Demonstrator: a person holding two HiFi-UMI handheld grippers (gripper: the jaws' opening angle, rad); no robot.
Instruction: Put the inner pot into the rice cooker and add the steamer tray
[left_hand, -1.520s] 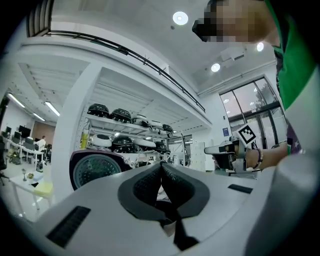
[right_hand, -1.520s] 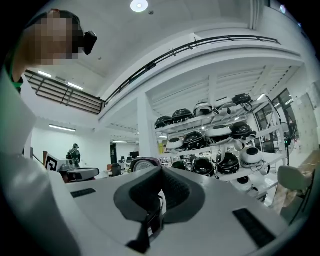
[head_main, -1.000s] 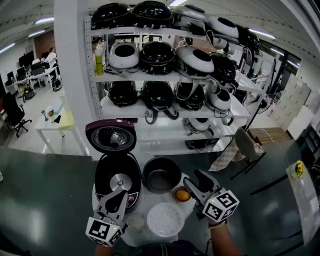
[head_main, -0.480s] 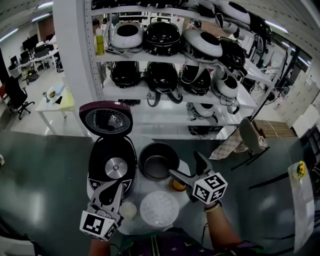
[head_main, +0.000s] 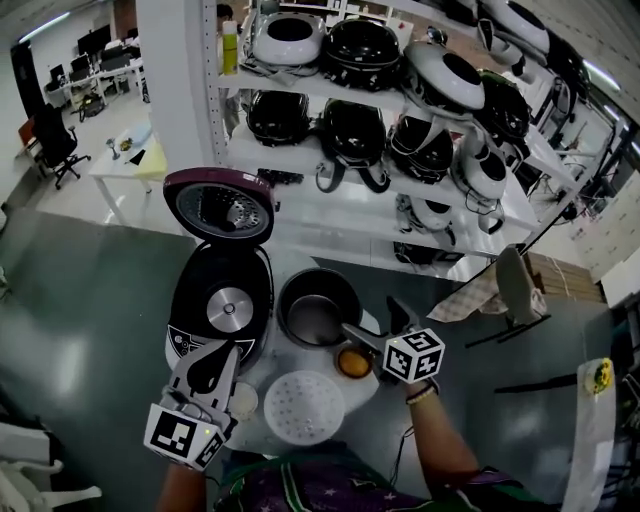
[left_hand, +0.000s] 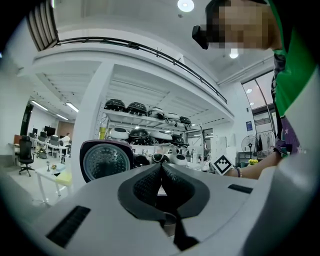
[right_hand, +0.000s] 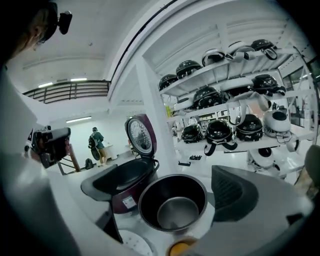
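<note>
The right gripper (head_main: 368, 315), its empty jaws just opened wide, has sunk toward the inner pot (head_main: 318, 308) at the table's (head_main: 268, 368) far edge for a grasp; the left gripper's (head_main: 230, 350) jaws are closed on nothing.

L gripper (head_main: 232, 350) shut, seems level; R gripper (head_main: 368, 314) fingers just opened.

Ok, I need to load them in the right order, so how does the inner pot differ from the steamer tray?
The inner pot is dark and deep with a shiny bottom; the steamer tray is white, shallow and dotted with small holes. The inner pot stands right beside the rice cooker; the steamer tray lies nearer the person. Both are round, empty and outside the rice cooker.
</note>
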